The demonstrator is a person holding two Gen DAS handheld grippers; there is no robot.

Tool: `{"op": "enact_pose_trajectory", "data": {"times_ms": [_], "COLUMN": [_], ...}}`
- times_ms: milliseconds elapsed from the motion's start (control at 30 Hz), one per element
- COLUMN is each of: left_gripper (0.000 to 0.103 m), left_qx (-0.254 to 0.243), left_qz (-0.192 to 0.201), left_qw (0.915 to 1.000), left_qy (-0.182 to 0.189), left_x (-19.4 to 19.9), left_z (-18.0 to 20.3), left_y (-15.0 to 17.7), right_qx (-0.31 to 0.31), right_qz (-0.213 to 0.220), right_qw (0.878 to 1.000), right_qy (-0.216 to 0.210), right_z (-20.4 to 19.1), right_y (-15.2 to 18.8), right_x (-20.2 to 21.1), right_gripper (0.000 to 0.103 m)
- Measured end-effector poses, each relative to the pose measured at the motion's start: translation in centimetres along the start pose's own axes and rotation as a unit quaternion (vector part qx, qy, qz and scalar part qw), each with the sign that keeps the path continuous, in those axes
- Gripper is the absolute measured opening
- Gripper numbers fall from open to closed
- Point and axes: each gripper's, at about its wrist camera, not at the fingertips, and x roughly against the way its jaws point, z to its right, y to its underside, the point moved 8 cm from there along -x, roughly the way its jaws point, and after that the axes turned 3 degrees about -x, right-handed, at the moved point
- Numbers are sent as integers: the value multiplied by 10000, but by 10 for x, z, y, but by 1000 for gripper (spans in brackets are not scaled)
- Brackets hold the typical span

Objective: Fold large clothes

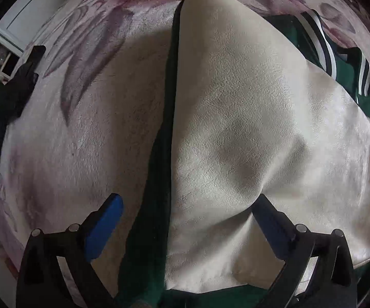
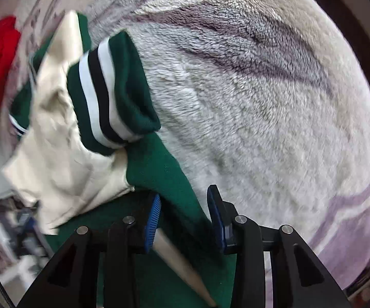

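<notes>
With both jaws spread, the left gripper [image 1: 185, 218] straddling the green-and-cream leather-sleeved varsity jacket [image 1: 236, 128] on the floral plush blanket [image 1: 82, 128] and the right gripper [image 2: 185, 215] around its green edge, the striped cuff [image 2: 103, 92] at ten o'clock may flop loose once lifted.

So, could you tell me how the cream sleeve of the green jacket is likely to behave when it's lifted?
The cream sleeve looks like faux leather with soft creases, so it will probably drape floppily, perhaps slipping a little. The striped cuff is thick ribbed knit, so that end may hang heavier.
</notes>
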Motion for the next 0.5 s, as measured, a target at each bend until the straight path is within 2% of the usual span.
{"op": "enact_pose_trajectory", "data": {"times_ms": [67,167,233,300,333,367,400,433,467,500], "left_gripper": [103,103,103,103,103,103,103,103,103,103], "left_qx": [-58,15,38,-46,-115,-132,-164,-194,-226,-246], "left_qz": [60,102,80,103,125,129,130,128,125,119], "left_qw": [9999,9999,9999,9998,9996,9996,9995,9994,9994,9994], "left_qy": [-122,-90,-60,-149,-212,-224,-236,-241,-232,-208], "left_x": [7,8,5,4,5,7,7,7,7,7], "left_z": [-4,-15,-12,-12,-12,-12,-12,-12,-13,-13], "left_y": [-3,-3,-4,-6,-7,-6,-6,-10,-11,-14], "right_qx": [-176,-3,347,1092,1515,1881,2242,2461,2569,2472], "right_qz": [69,257,303,152,17,-105,-91,33,163,281], "right_qw": [9992,9984,9983,9936,9870,9779,9639,9533,9468,9502], "right_qy": [-362,-506,-359,258,544,906,1436,1749,1933,1878], "right_z": [-2,-11,-29,-52,-64,-67,-66,-62,-61,-61], "right_y": [10,7,14,15,18,23,24,23,18,11], "right_x": [18,43,41,35,21,11,-1,-9,-14,-16], "right_gripper": [42,46,46,46,46,46,46,46,46,46]}}
